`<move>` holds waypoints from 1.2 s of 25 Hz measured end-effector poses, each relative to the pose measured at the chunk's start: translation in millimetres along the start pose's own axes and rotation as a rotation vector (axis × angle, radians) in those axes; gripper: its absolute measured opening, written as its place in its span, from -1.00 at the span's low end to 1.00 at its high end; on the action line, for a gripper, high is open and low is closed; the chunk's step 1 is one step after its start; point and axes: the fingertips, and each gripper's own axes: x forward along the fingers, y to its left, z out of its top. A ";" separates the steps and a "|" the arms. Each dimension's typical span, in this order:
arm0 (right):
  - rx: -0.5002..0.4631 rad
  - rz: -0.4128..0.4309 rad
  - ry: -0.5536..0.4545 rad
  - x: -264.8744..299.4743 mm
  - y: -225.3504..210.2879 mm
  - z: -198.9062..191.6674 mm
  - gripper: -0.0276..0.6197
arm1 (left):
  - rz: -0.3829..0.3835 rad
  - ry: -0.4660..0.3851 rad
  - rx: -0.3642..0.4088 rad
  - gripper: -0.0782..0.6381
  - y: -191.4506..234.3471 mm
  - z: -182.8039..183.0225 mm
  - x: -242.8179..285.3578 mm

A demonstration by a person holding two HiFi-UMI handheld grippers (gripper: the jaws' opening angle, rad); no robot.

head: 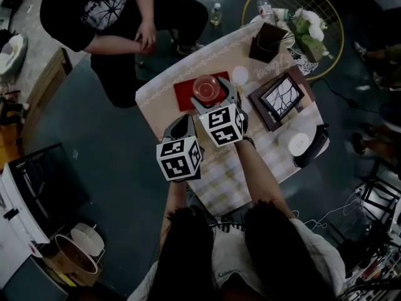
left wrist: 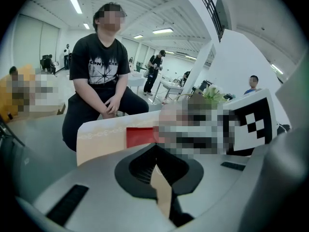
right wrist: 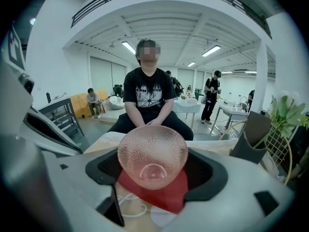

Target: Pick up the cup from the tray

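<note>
The cup point(right wrist: 152, 156) on the tray point(right wrist: 164, 199) is being straddled by the right gripper point(right wrist: 155, 172), jaws wide apart; a centred, gentle squeeze is being called for before lifting. The left gripper point(left wrist: 155, 153) is being held closed and empty, short of the tray.

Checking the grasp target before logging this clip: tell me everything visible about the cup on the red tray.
The cup is round, of clear pink-tinted glass as it looks, its wall covered in fine dimples, a circular base showing through. It looks empty and stands upright on the red tray, toward the tray's right end in the head view. The right gripper brackets it, jaws wide apart on either side, no pad plainly pressing the glass.
</note>
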 end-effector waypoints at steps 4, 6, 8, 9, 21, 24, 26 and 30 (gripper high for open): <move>0.011 -0.004 -0.011 -18.9 -1.1 -5.5 0.28 | -0.025 -0.014 0.006 -0.76 -13.1 1.2 -4.0; 0.025 -0.016 0.000 -29.2 -1.8 -14.6 0.28 | -0.041 -0.012 0.023 -0.76 -22.5 -1.7 -6.9; 0.041 -0.028 0.006 -40.9 -2.4 -23.2 0.28 | -0.059 -0.012 0.045 -0.76 -31.7 -5.2 -10.4; 0.049 -0.034 0.007 -47.1 -2.2 -27.1 0.28 | -0.067 -0.013 0.055 -0.76 -35.5 -6.9 -12.3; 0.086 -0.134 0.053 -121.5 6.7 -83.8 0.28 | -0.133 -0.014 0.148 -0.76 -70.7 -36.0 -44.5; 0.095 -0.149 0.066 -134.7 14.4 -97.9 0.28 | -0.146 -0.013 0.170 -0.76 -77.2 -44.7 -50.3; 0.107 -0.148 0.071 -139.7 20.6 -106.3 0.28 | -0.149 -0.010 0.177 -0.76 -79.4 -49.7 -53.6; 0.119 -0.148 0.073 -143.8 28.5 -120.3 0.28 | -0.149 -0.011 0.191 -0.76 -81.8 -59.1 -58.6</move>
